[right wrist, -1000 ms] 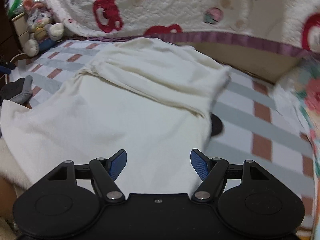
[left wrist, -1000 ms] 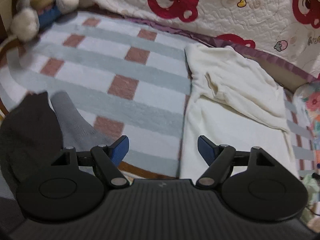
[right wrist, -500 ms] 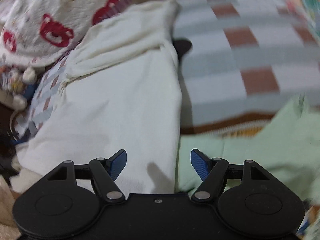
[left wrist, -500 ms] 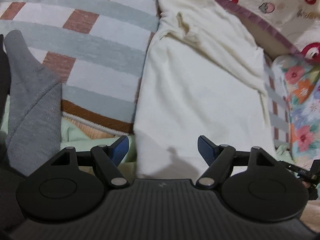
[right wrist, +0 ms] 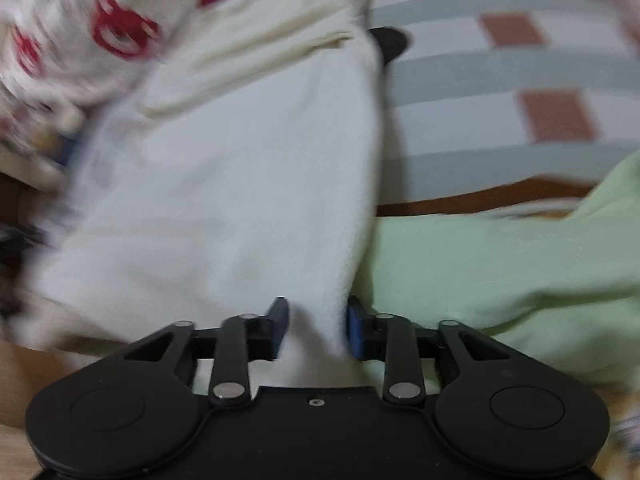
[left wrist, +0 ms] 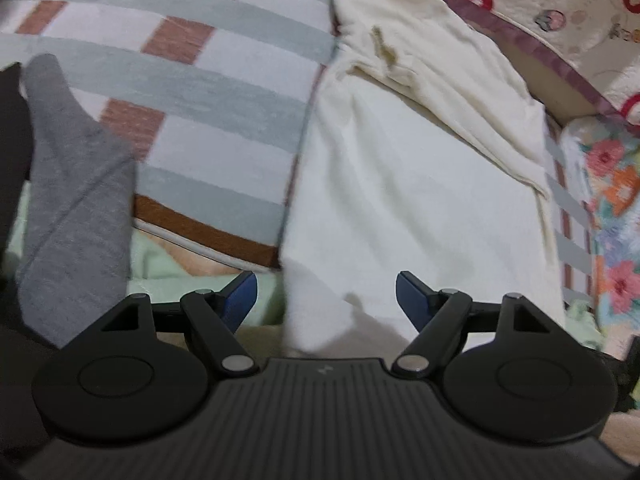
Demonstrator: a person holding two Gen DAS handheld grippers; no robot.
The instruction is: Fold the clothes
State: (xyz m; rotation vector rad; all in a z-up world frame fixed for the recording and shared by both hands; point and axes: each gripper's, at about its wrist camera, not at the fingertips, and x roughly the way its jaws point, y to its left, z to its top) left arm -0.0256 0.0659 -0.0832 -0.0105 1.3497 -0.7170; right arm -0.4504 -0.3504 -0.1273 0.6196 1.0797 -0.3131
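A cream garment (left wrist: 400, 200) lies flat along a checked blanket (left wrist: 224, 92), its far part folded over. My left gripper (left wrist: 326, 296) hangs open over the garment's near left corner, and the cloth's left edge runs between the jaws without touching the pads. In the right wrist view the same cream garment (right wrist: 240, 180) fills the middle. My right gripper (right wrist: 316, 324) sits at the near right corner. Its jaws are closing, with a fold of the hem standing between them and the pads not pressed tight.
A grey garment (left wrist: 76, 200) lies left of the cream one. A pale green cloth (right wrist: 500, 272) spreads to the right under the blanket's brown edge. A bear-print quilt (left wrist: 560, 0) bounds the far side and floral fabric (left wrist: 612, 208) the right. A dark object (right wrist: 390, 40) peeks from behind the garment.
Both grippers have come down and nearer to the garment's near hem. The right jaws have narrowed from wide to about half around the hem corner. The left jaws keep their width.
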